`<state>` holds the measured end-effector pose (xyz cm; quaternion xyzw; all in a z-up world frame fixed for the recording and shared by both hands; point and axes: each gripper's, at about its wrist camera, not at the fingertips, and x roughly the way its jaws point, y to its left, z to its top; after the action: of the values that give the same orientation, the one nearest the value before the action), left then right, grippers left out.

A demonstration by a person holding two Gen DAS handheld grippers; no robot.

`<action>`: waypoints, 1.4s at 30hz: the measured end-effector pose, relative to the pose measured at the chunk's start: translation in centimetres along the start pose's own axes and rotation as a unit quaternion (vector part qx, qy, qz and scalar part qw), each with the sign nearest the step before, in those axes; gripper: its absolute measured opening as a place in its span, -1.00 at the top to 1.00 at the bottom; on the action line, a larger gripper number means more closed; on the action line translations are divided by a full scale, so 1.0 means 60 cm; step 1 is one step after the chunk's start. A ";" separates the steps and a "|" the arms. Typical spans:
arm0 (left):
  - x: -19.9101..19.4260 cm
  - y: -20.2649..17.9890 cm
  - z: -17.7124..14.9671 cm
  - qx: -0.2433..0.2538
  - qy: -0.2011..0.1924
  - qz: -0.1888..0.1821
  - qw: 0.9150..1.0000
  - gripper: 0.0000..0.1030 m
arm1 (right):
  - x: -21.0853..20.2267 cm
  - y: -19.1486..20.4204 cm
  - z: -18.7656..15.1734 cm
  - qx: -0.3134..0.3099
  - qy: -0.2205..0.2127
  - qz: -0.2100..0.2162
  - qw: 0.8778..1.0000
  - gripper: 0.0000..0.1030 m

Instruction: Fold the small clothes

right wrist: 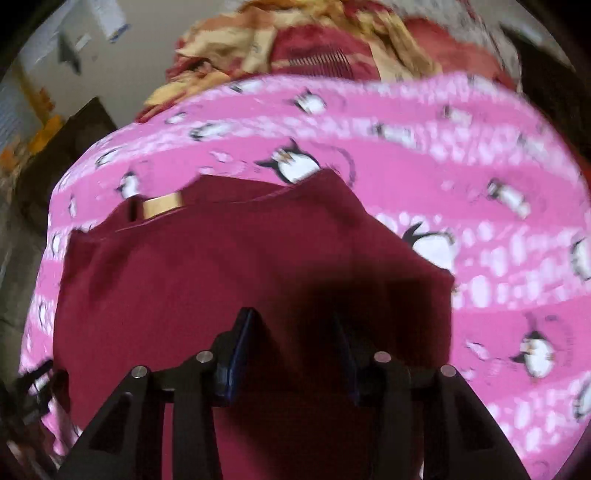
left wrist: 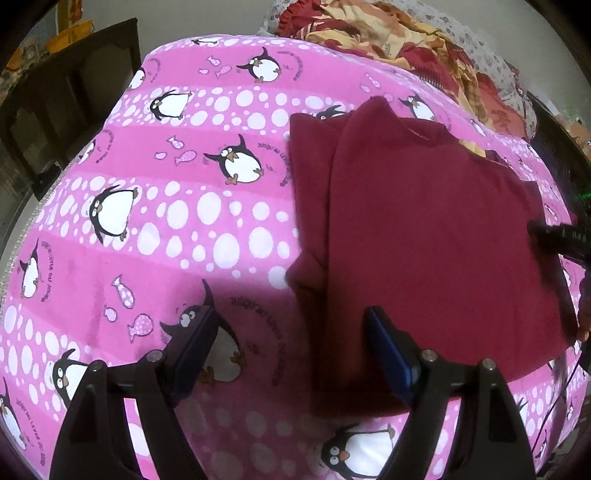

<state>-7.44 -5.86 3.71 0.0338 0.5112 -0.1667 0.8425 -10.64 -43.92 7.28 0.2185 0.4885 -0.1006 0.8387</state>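
Both grippers hang low over the bed with nothing between their fingers. Nearest, the left gripper (left wrist: 291, 350) has its jaws spread wide, one finger over the pink penguin bedsheet (left wrist: 155, 206), the other over the near left edge of the maroon garment (left wrist: 424, 229). The right gripper (right wrist: 295, 347) hovers above the middle of the same cloth, jaws apart by a narrower gap; its view is blurred, so I would guess it is moving.

Spread flat on the sheet, the garment has its left side already laid over itself in a long lengthwise fold, so I judge the folding about halfway. Next comes pinching an edge or hem and carrying it across.

Beyond it, a crumpled red-and-yellow blanket (left wrist: 388, 33) is heaped at the far end.
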 end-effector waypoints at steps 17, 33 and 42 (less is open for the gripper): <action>0.013 0.013 0.004 -0.012 0.004 -0.021 1.000 -0.66 | 0.059 0.329 0.012 -0.158 0.038 0.160 0.974 0.02; 0.020 0.023 -0.003 -0.023 0.001 -0.036 0.999 -0.77 | 0.156 0.442 0.050 -0.181 0.056 0.132 0.973 0.02; 0.017 0.009 -0.012 -0.026 0.000 -0.032 0.999 -0.78 | 0.152 0.472 0.012 -0.211 0.090 0.135 0.964 -0.53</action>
<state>-7.44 -5.42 2.40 -0.0048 0.5158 -0.1804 0.8375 5.34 -18.80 7.31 0.1090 0.5377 0.1391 0.8244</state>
